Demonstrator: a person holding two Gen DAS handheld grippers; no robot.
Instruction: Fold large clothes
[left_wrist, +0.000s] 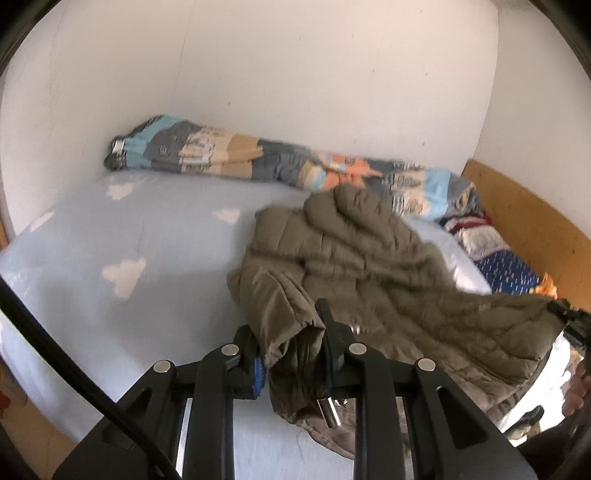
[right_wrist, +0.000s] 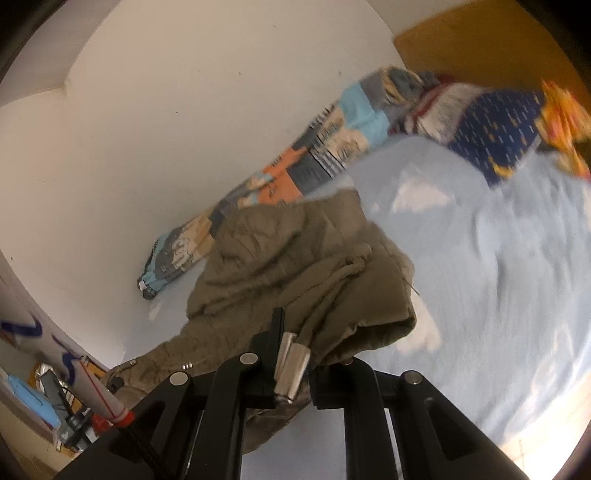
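To your left, the light blue bed (left_wrist: 155, 236) lies open, giving you wide room to pass. The rolled patchwork blanket (left_wrist: 236, 155) blocks the far edge along the wall, and the olive jacket (left_wrist: 369, 266) heaps over the right side. Pillows (left_wrist: 495, 254) crowd the wooden headboard (left_wrist: 532, 206).

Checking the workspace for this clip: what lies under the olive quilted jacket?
The olive quilted jacket lies crumpled on a light blue bedsheet with white cloud shapes, which shows all around it. Whatever lies directly beneath its bulk is covered and cannot be seen.
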